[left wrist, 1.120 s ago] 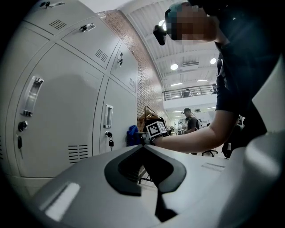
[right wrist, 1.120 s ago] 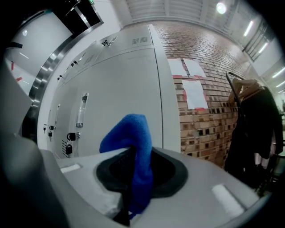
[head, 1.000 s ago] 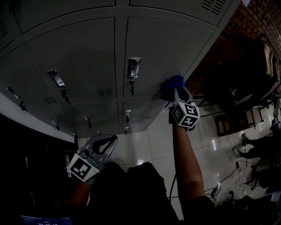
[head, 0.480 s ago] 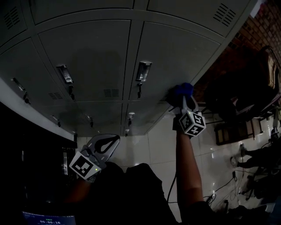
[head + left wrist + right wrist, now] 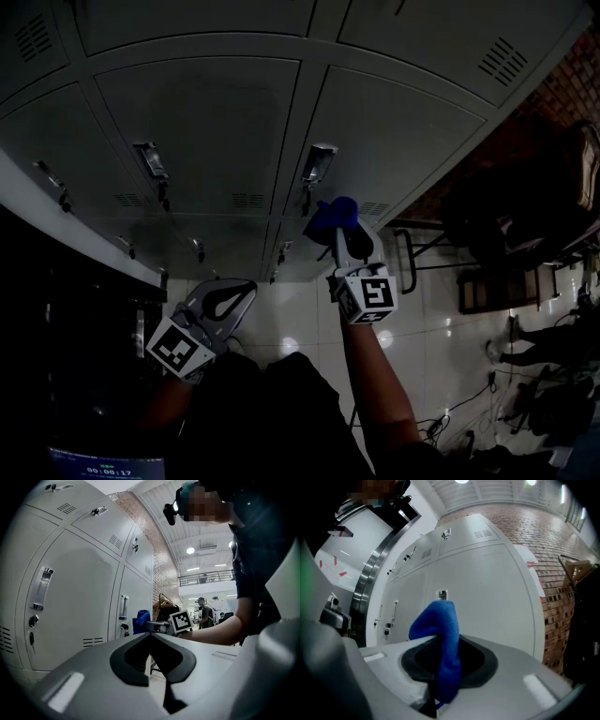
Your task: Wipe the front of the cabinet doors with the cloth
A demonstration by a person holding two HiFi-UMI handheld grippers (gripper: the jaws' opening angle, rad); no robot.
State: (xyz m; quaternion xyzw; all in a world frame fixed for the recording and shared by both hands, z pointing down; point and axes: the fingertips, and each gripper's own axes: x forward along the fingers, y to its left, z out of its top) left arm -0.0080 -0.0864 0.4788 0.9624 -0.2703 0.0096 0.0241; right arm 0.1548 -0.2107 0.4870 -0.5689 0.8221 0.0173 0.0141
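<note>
Your right gripper (image 5: pixel 445 654) has its jaws clamped on the blue cloth (image 5: pixel 440 620). A thick fold stands up past the tips, and the lower end of the cloth drops out of sight into the dark gap between the pads. In the head view that fold (image 5: pixel 333 214) hides the jaw tips of the right gripper (image 5: pixel 339 232), so only its marker cube and your forearm show clearly below it.

The cloth sits at the lower left corner of one of the grey cabinet doors (image 5: pixel 216 122), just beneath that door's handle (image 5: pixel 319 161). From the left gripper view the cloth (image 5: pixel 140 620) lies right beside the door face, next to its handle (image 5: pixel 123 606). Neither view settles whether the fabric is pressing on the metal or is a little way off it.

Your left gripper (image 5: pixel 152 656) has its jaws drawn together at the tips with nothing between them. It hangs low and well apart from the doors, near your body, and shows in the head view at the lower left (image 5: pixel 223 302).

The head view is very dim. The cabinet's lower doors fade into shadow, and its upper row is cut off by the frame. A brick wall (image 5: pixel 553 550) adjoins the cabinet's right edge. Glossy floor tiles (image 5: pixel 441 309) show below, with dark furniture to the right that is too murky to identify.
</note>
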